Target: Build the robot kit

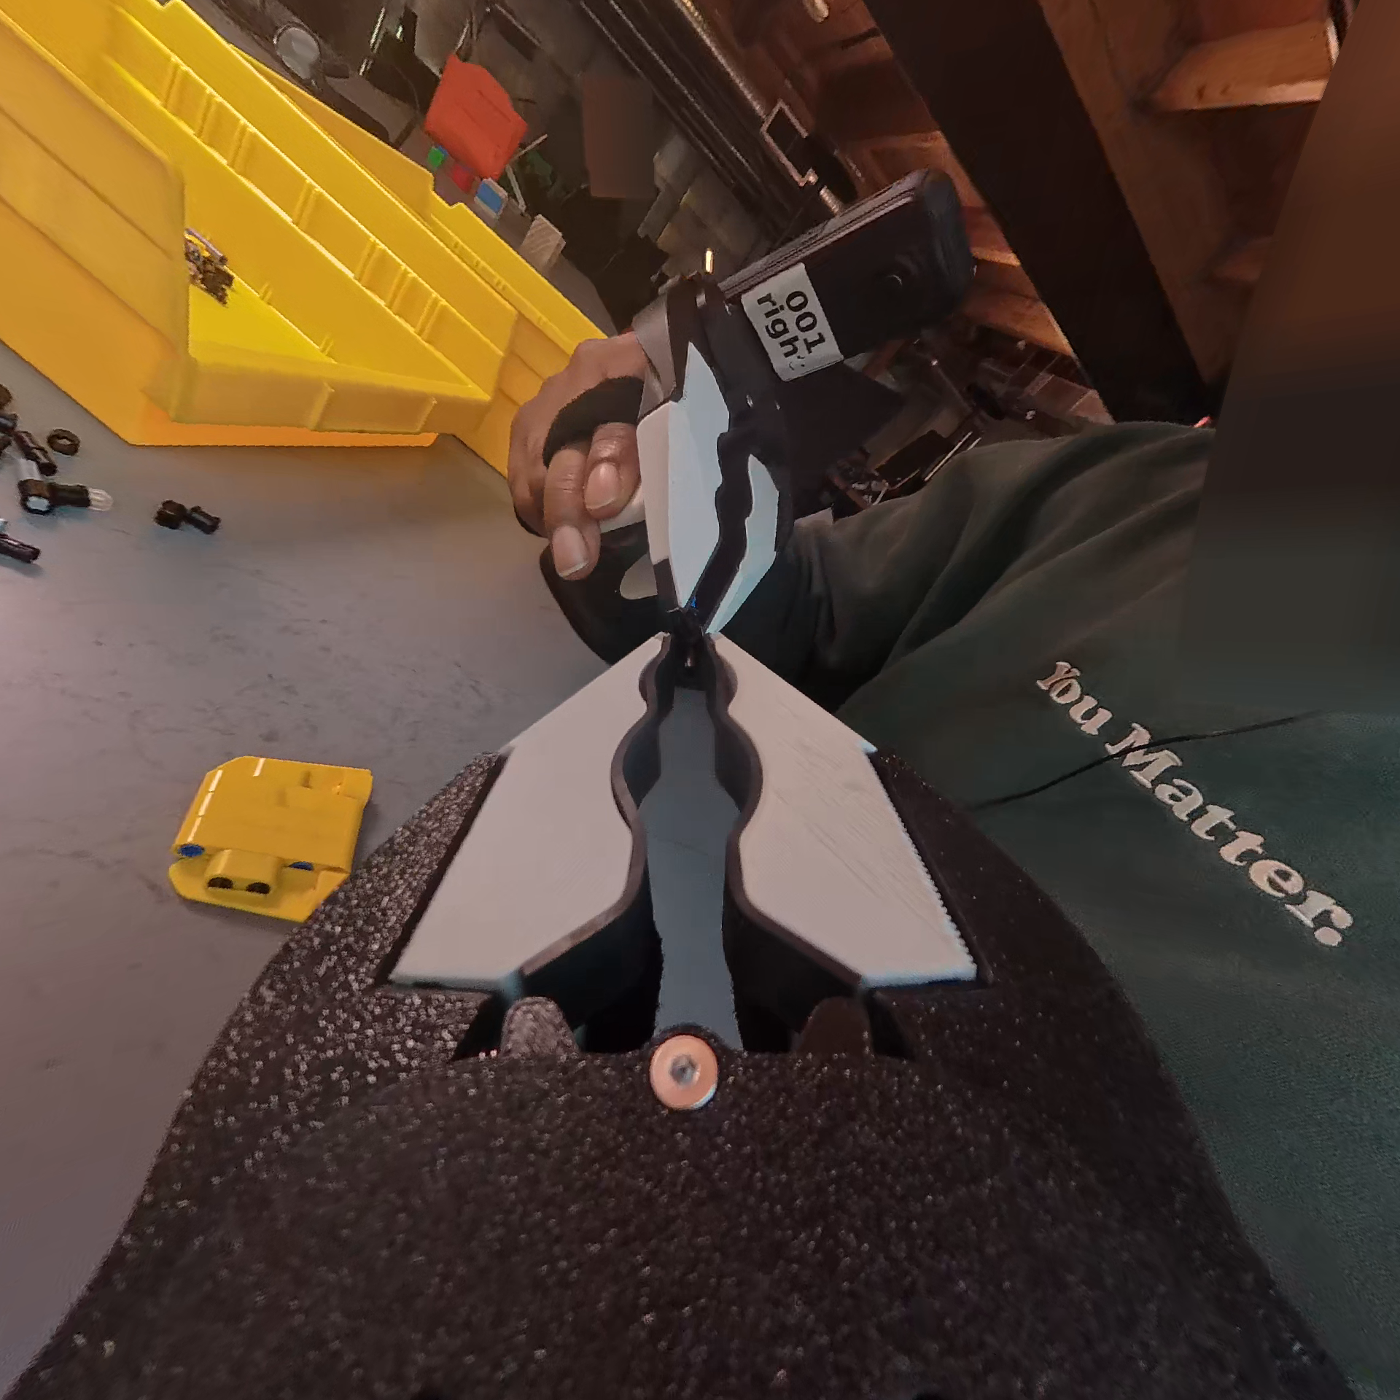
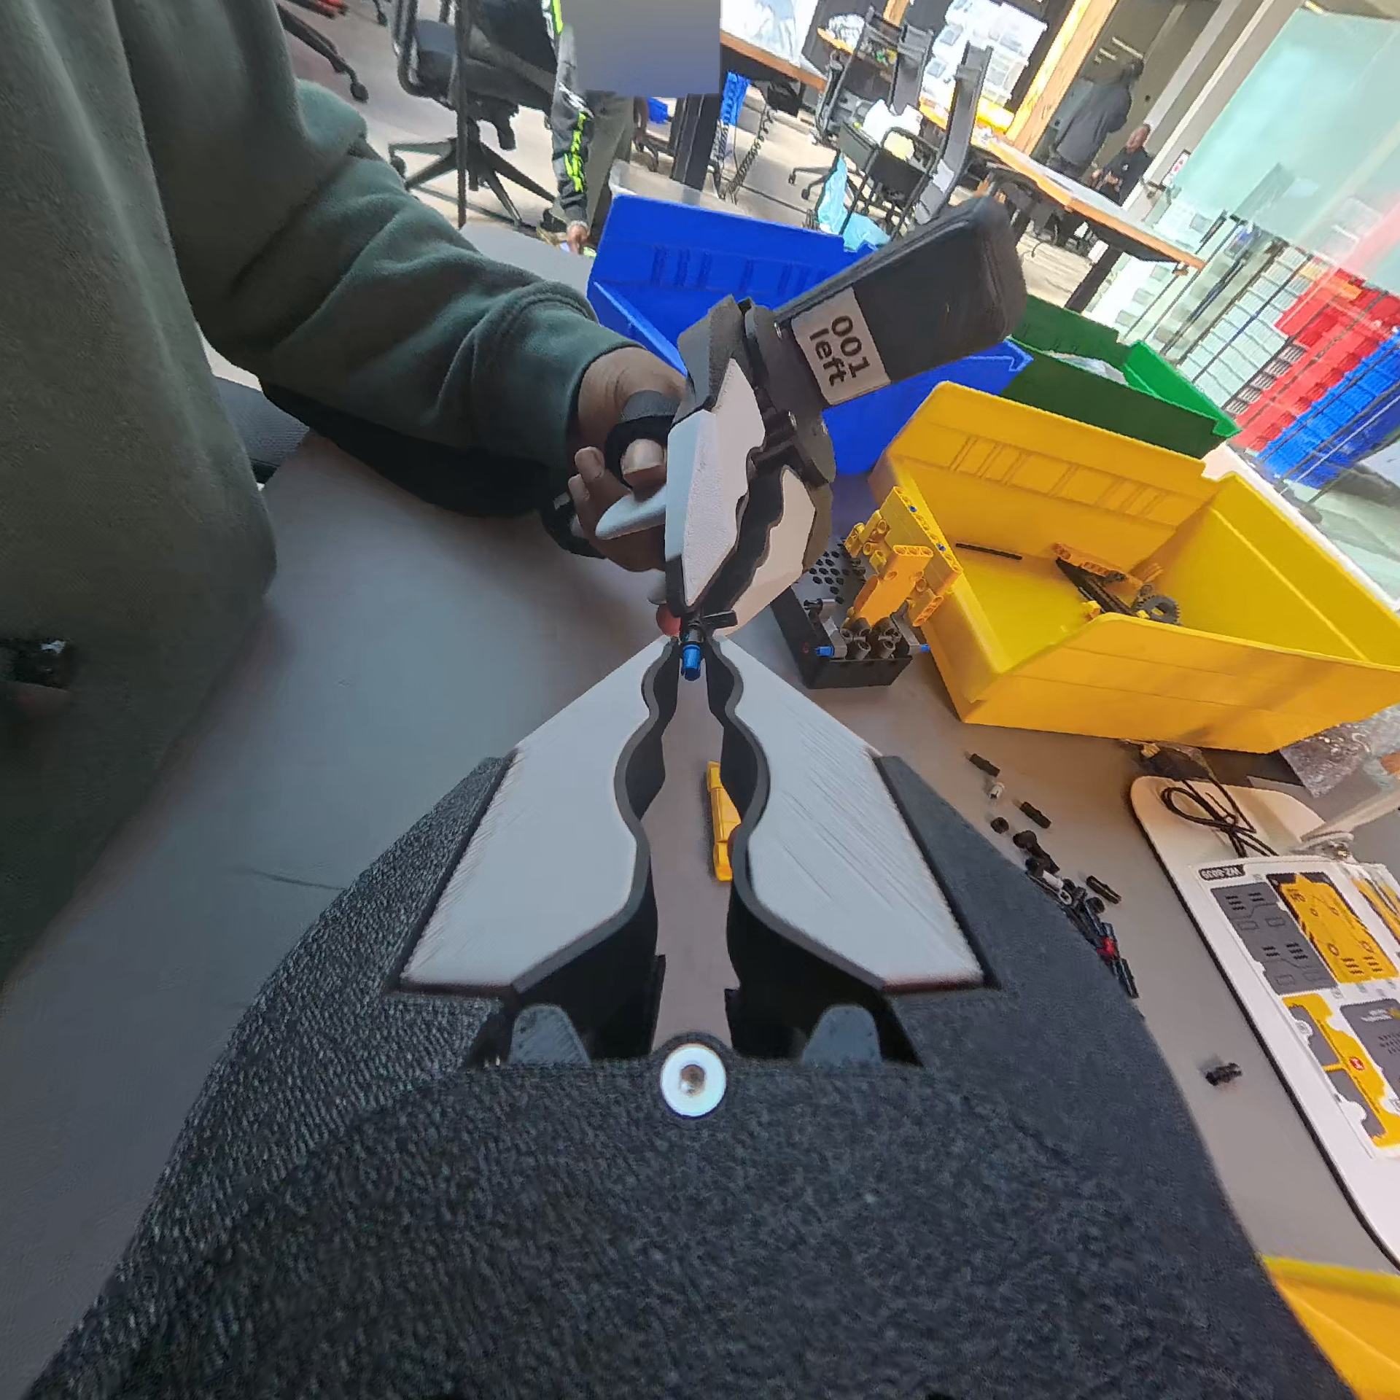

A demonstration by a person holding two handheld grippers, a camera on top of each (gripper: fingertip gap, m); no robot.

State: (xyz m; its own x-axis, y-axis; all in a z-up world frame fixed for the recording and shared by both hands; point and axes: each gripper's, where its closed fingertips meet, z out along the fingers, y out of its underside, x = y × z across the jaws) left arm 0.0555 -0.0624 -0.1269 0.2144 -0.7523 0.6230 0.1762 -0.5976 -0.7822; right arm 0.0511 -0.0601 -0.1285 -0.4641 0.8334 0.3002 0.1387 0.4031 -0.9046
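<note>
My left gripper [image 1: 688,644] and right gripper [image 2: 689,648] meet tip to tip above the grey table [image 1: 303,644]. The right gripper is shut on a small blue pin [image 2: 689,660]. The left gripper is shut on a small black connector piece [image 1: 688,630], which also shows in the right wrist view [image 2: 710,617]. The pin's end touches the black piece. In the left wrist view the right gripper [image 1: 693,602] comes down from above, held by a hand [image 1: 576,470]. In the right wrist view the left gripper [image 2: 701,615] does the same.
Yellow bins [image 1: 303,303] stand on the left, with loose black pins [image 1: 185,517] and a yellow panel part [image 1: 273,829] on the table. On the right are a partly built yellow model [image 2: 879,598], a yellow bin [image 2: 1136,682], a blue bin [image 2: 682,257], a booklet [image 2: 1303,985] and small parts [image 2: 1060,871]. The tips of both grippers are at nearly the same place. The partly built yellow model [image 2: 879,598] is about 20 cm from both grippers' fingertips.
</note>
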